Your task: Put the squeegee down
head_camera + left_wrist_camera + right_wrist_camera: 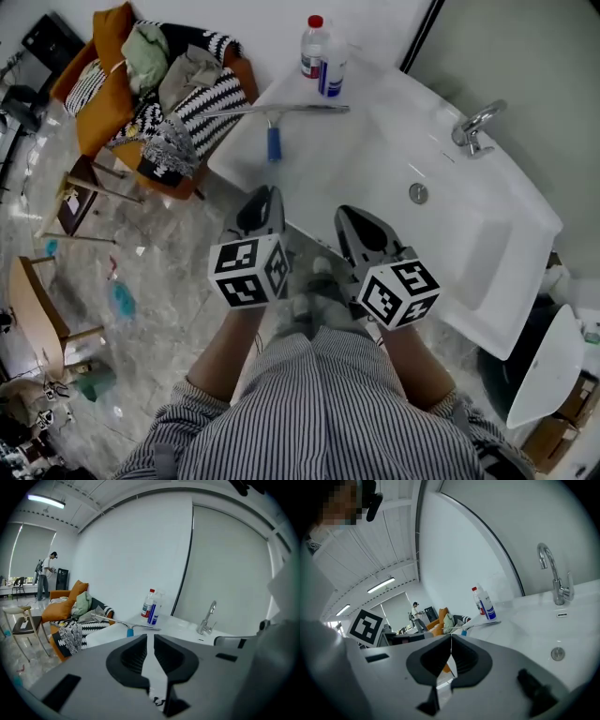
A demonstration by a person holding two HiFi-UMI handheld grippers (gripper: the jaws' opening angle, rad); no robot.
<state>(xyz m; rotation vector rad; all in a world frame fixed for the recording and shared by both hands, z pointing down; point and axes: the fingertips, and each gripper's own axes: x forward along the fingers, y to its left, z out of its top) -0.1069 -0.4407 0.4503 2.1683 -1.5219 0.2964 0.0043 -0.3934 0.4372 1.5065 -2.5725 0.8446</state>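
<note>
The squeegee (272,114) lies flat on the white sink counter (375,103), metal blade bar toward the wall and blue handle pointing at the front edge. It also shows far ahead as the squeegee (130,630) in the left gripper view and the squeegee (480,625) in the right gripper view. My left gripper (268,192) hovers in front of the counter edge, well short of it; its jaws (150,637) stand a narrow gap apart with nothing between them. My right gripper (347,212) is beside it over the counter's front edge, its tips (451,637) meeting, holding nothing.
Two bottles (323,54) stand at the counter's back by the wall. The basin's drain (418,193) and faucet (475,127) lie to the right. An orange armchair piled with clothes (159,84) stands left of the sink, wooden chairs (80,197) further left.
</note>
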